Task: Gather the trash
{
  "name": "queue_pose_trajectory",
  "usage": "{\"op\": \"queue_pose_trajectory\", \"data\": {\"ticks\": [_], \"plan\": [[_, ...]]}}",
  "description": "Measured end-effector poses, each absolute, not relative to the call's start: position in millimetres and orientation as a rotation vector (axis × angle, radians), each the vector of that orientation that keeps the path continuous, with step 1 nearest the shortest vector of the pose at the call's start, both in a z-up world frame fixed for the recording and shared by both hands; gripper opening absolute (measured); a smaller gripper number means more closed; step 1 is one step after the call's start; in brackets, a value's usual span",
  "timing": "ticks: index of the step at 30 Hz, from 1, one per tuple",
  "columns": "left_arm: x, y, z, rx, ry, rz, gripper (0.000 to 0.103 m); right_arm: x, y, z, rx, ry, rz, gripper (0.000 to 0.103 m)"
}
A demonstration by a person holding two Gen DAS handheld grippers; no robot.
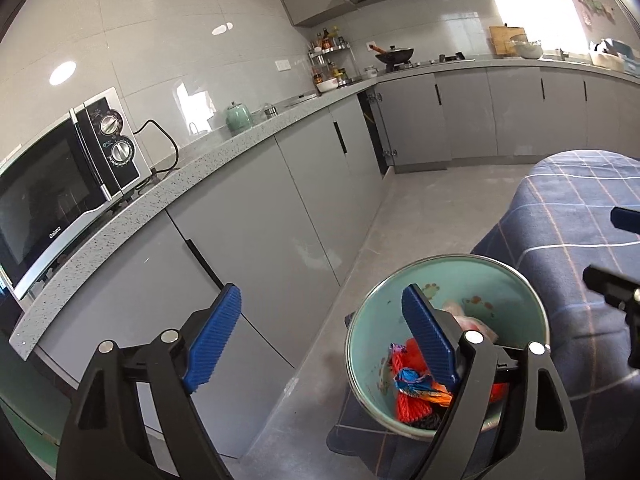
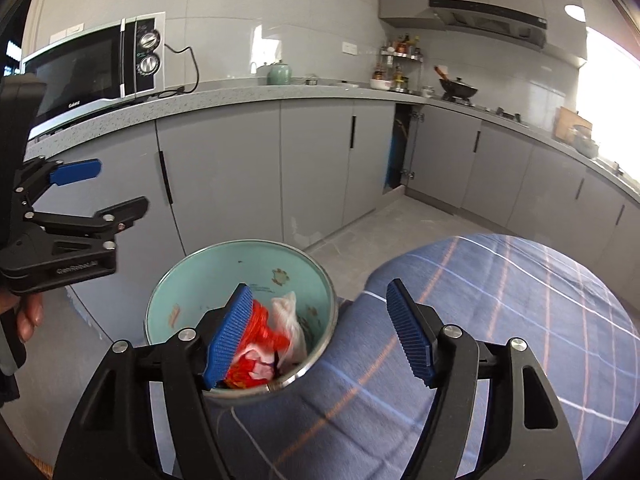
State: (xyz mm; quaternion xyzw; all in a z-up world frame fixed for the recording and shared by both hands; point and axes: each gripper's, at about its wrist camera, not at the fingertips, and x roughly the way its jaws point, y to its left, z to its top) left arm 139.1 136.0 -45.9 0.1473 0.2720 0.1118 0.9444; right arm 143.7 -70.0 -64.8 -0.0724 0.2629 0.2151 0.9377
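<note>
Both tongs stand wide and empty: left gripper (image 1: 324, 336), right gripper (image 2: 320, 332). Below and between them, the trash (image 2: 276, 332) — likely light, soft, crinkly — fills the bin (image 2: 188, 280); pinch bunched folds.

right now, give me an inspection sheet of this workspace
surface: blue plaid cloth covering the table, bare on the side away from the bin
job's things: mint green bin at the cloth's edge, holding orange netting, a colourful wrapper and a white plastic bag
clutter: nothing seen on the cloth
grippers: left gripper and right gripper both over the bin area, jaws open, nothing between them
cables: black microwave cord on the worktop
surroundings: microwave, green jar, wok on the hob, grey cabinets with one door ajar
</note>
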Motion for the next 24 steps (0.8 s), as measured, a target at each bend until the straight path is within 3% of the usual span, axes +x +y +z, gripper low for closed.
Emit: {"op": "queue_pose_trajectory", "data": {"ticks": [6, 24], "plan": [[102.1, 136.7, -27.2, 0.263, 0.479, 0.230, 0.089, 110.3, -91.0, -43.4, -0.108, 0.466, 0.376, 0.074], [75.4, 130.2, -5.6, 0.243, 0.408, 0.205, 0.091, 77.0, -113.7, -11.6, -0.079, 0.372, 0.337, 0.076]]}}
